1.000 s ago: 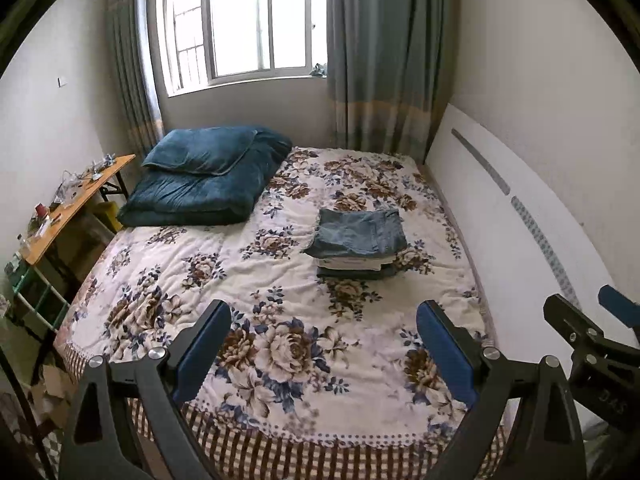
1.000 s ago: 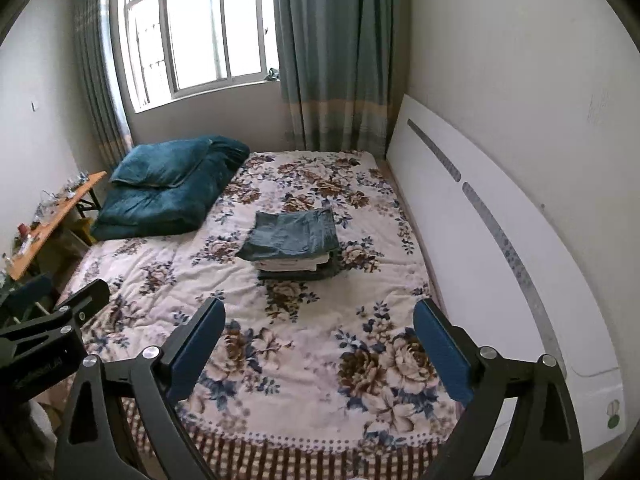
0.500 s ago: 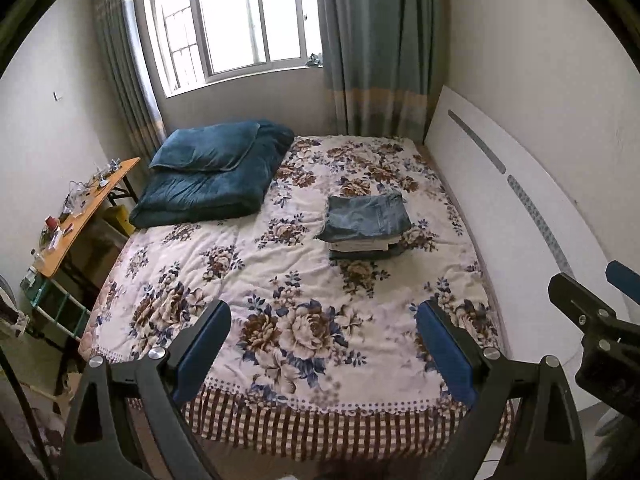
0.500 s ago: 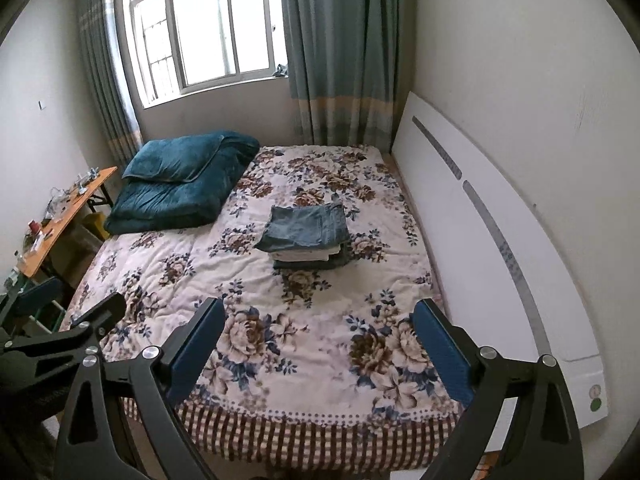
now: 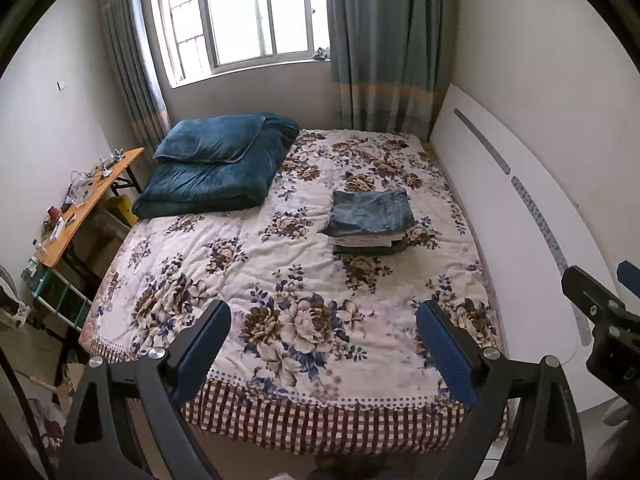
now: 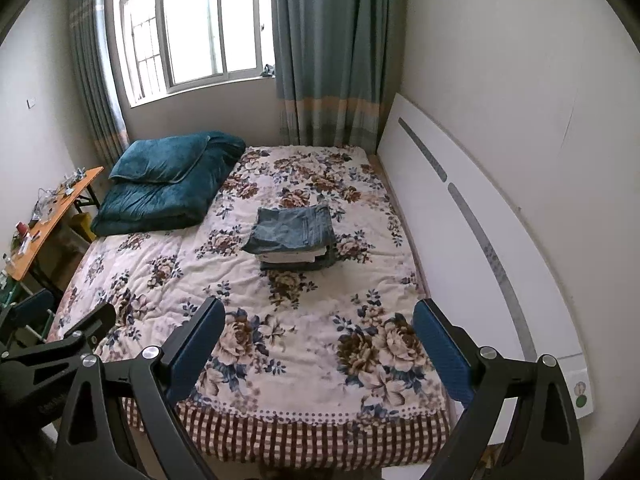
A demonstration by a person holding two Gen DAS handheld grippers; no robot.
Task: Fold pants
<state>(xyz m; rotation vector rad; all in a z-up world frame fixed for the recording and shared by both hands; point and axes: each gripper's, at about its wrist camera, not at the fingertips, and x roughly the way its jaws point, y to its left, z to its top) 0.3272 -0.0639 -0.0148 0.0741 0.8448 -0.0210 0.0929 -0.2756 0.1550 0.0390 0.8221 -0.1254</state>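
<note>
A stack of folded pants (image 5: 370, 222) lies on the floral bed (image 5: 248, 264), right of centre, with blue jeans on top. It also shows in the right wrist view (image 6: 294, 236). My left gripper (image 5: 324, 328) is open and empty, held back above the foot of the bed, far from the stack. My right gripper (image 6: 316, 326) is open and empty too, at the same distance. Part of the right gripper shows at the right edge of the left wrist view (image 5: 600, 312).
A folded teal duvet with a pillow (image 5: 216, 168) lies at the bed's far left. A white headboard panel (image 5: 520, 216) leans on the right wall. A cluttered wooden desk (image 5: 76, 204) stands left of the bed. A window (image 5: 240, 20) with curtains is behind.
Both grippers have pulled back and risen away from the bed. The whole bed and its checked foot edge now show. The stack of pants has not moved.
</note>
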